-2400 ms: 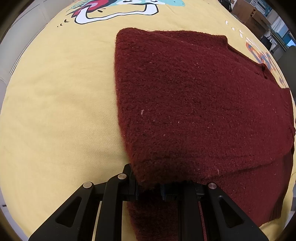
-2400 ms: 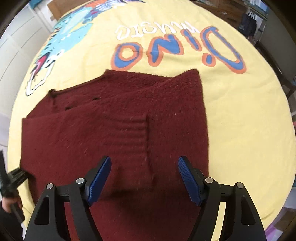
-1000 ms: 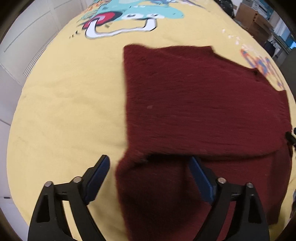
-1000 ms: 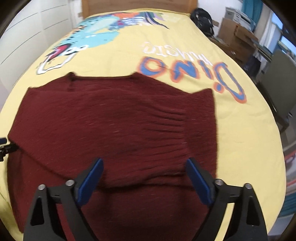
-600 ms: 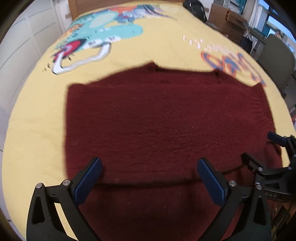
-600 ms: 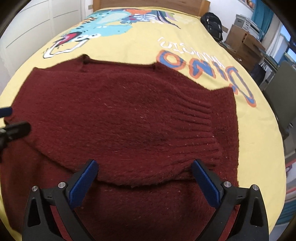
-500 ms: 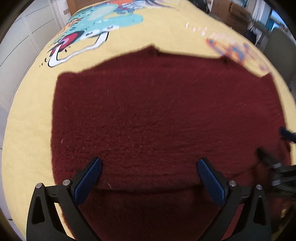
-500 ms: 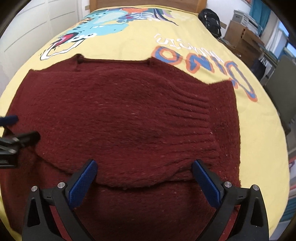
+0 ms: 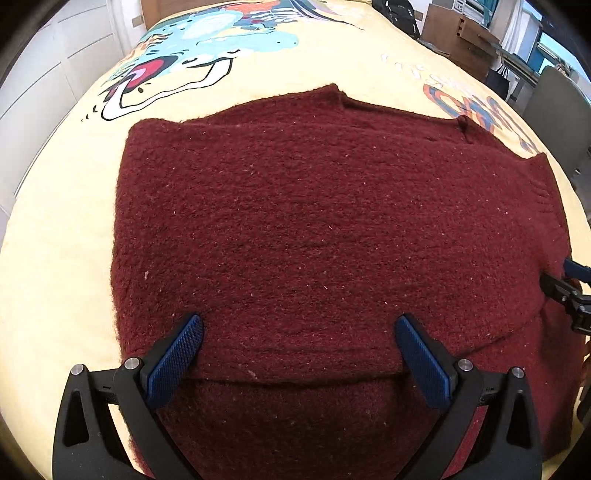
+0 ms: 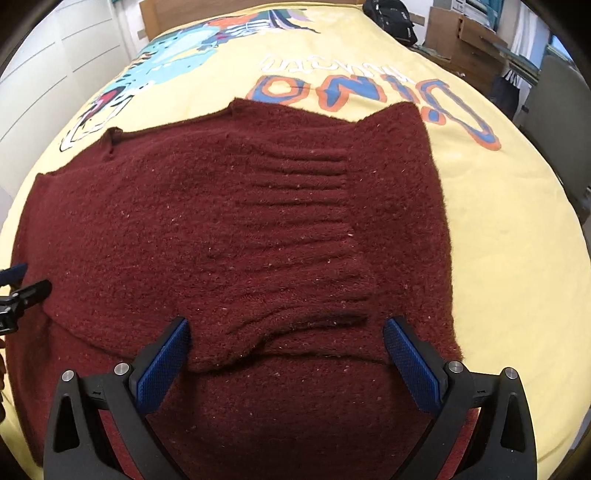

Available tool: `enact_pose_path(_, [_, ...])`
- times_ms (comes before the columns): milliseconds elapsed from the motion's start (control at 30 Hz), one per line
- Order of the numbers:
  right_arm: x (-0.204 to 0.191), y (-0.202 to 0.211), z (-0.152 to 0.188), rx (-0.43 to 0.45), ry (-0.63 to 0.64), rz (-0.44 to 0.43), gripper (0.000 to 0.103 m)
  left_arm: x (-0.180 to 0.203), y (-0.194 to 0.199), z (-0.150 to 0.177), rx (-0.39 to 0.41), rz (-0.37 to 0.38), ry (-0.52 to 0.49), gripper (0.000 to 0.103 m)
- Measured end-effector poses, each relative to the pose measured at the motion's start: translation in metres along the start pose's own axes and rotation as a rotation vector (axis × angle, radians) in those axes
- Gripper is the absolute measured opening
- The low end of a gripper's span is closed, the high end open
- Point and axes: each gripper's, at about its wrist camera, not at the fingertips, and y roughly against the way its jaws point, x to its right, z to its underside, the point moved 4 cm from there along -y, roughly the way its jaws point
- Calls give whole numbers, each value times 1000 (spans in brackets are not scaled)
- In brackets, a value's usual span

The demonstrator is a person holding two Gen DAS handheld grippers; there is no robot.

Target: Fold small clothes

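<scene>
We see left gripper and right gripper both spread wide, empty, above folded sweater on bedspread.

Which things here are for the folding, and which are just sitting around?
For the folding:
- dark red sweater
- left gripper, jaws open
- right gripper, jaws open

Just sitting around:
- black backpack
- cardboard boxes
- grey chair

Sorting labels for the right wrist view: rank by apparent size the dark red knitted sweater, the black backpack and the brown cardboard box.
1. dark red knitted sweater
2. brown cardboard box
3. black backpack, though distance makes the last two unsure.
</scene>
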Motion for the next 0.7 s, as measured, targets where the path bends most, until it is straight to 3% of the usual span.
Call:
enact_pose_path(167, [-1,3,-1,-32,-9,-23,102,-1,9,-1,1,8,25,102])
enact_pose_path(333, [0,37,7,-5,2,3,102,-4,32,10,-14,52,67,102])
enact_pose_path(600, [28,85,64,17,-93,26,102,-23,71,44,-35,66,137,102])
enact_pose_path(700, [38,93,85,6,-129,41,102,-30,77,65,-54,37,139,102])
